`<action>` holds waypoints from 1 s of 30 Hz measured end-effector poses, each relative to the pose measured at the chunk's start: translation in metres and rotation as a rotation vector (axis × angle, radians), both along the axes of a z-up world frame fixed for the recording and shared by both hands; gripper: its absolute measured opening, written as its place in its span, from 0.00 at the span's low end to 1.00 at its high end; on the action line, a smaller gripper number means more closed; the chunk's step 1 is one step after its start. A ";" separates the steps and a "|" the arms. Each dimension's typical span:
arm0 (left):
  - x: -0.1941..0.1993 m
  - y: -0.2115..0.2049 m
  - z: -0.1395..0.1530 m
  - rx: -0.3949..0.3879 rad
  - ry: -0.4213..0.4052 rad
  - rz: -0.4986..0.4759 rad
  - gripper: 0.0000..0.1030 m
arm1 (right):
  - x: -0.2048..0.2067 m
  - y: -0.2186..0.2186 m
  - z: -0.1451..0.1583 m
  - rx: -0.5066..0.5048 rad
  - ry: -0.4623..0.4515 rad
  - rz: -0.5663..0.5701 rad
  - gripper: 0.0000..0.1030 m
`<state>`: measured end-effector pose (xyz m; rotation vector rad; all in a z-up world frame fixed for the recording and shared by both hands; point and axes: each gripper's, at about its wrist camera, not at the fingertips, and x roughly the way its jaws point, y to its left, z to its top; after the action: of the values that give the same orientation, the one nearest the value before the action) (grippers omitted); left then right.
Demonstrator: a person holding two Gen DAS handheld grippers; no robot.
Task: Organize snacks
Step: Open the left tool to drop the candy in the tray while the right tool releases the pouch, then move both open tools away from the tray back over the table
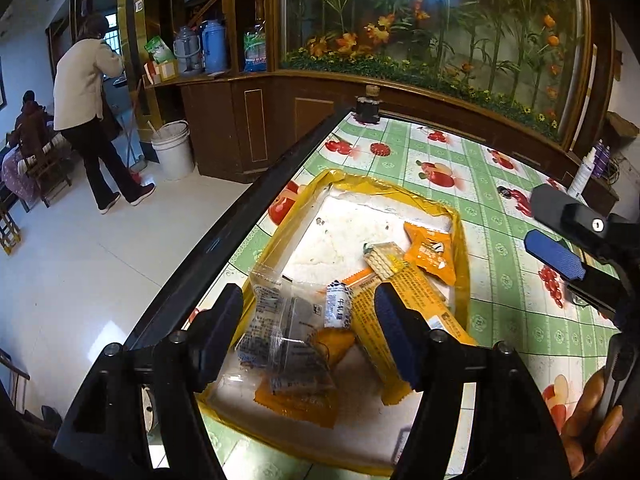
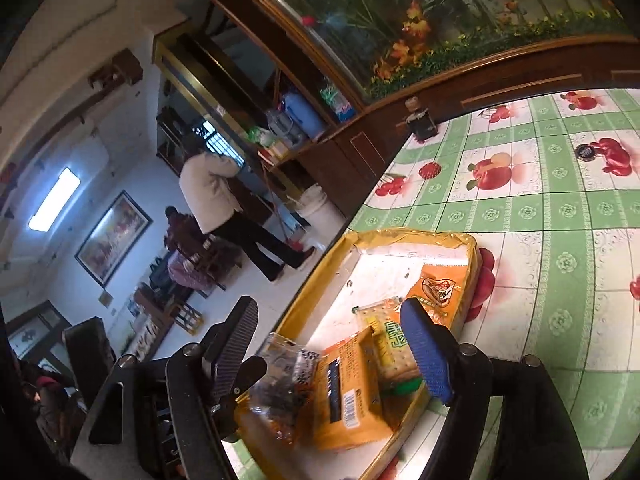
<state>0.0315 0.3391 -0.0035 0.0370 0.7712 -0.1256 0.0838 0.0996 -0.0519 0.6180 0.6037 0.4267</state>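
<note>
Hovering over the yellow-edged tray (image 1: 460,236), the left claw (image 1: 310,334) is seen released, nothing pressed between its pads. The right claw (image 2: 334,344) is likewise spread wide and empty above the same tray. All snacks are gathered inside the tray on the fruit-patterned bench (image 1: 500,208): a clear packet (image 1: 276,332) at the near left, a long orange packet (image 1: 400,300) beside it, a cracker pack (image 1: 384,258) in the middle, and a small orange pouch (image 1: 430,250) at the far right.

Tray's (image 1: 462,236) near corner hidden behind left gripper (image 1: 310,334), orange packet (image 1: 298,400) partly under clear wrapper (image 1: 276,320), wrapper print too small to read, a hand (image 1: 592,420) cut off at frame edge
</note>
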 end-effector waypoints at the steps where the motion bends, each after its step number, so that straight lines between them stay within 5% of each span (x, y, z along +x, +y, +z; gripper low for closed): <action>1: -0.002 -0.001 0.002 0.001 -0.002 0.000 0.66 | -0.007 -0.003 0.002 0.016 -0.013 -0.007 0.74; 7: -0.015 -0.003 0.014 0.010 -0.028 0.037 0.66 | -0.069 -0.018 0.036 0.063 -0.159 -0.074 0.74; 10: -0.022 -0.008 0.021 0.058 -0.059 0.061 0.66 | -0.112 -0.005 0.076 -0.006 -0.300 -0.068 0.80; 14: -0.034 -0.017 0.025 0.131 -0.104 0.089 0.66 | -0.160 0.049 0.126 -0.218 -0.453 -0.008 0.88; 20: -0.044 -0.014 0.030 0.167 -0.128 0.094 0.66 | -0.192 0.138 0.150 -0.565 -0.570 0.025 0.89; 23: -0.048 -0.010 0.031 0.177 -0.139 0.099 0.66 | -0.191 0.158 0.150 -0.631 -0.576 0.024 0.89; 30: -0.048 0.010 0.035 0.163 -0.143 0.135 0.66 | -0.181 0.165 0.157 -0.596 -0.576 0.019 0.89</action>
<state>-0.0168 0.3489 0.0315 0.1465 0.6371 0.0683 -0.0972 0.2648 0.1047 -0.0900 0.1609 0.3935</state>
